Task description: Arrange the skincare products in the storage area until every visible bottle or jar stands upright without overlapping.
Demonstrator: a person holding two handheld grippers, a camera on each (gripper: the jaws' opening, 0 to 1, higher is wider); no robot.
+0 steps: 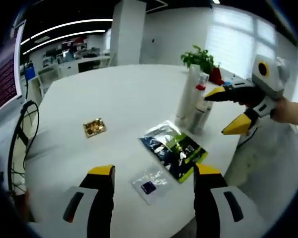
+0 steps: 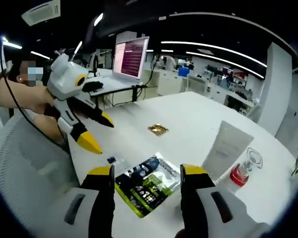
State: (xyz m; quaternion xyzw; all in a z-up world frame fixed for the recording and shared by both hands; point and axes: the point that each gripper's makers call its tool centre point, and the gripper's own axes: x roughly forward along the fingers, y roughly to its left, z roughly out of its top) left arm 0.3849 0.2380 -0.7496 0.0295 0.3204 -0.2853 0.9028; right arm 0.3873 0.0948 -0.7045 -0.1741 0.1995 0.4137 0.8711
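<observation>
Both grippers hover with jaws apart, holding nothing: left, right. Tube stands on the bench with clear bottle touching it, just beyond the sachet. Tube likely light, squashy; take it mid-body. Bottle looks slippery.

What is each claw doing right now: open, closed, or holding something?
Left claw: open, holding nothing, above the white table.
Right claw: open, holding nothing, above the dark sachet.

Open-plan office, rows of desks, large monitor, ceiling strip lights, white round table
</observation>
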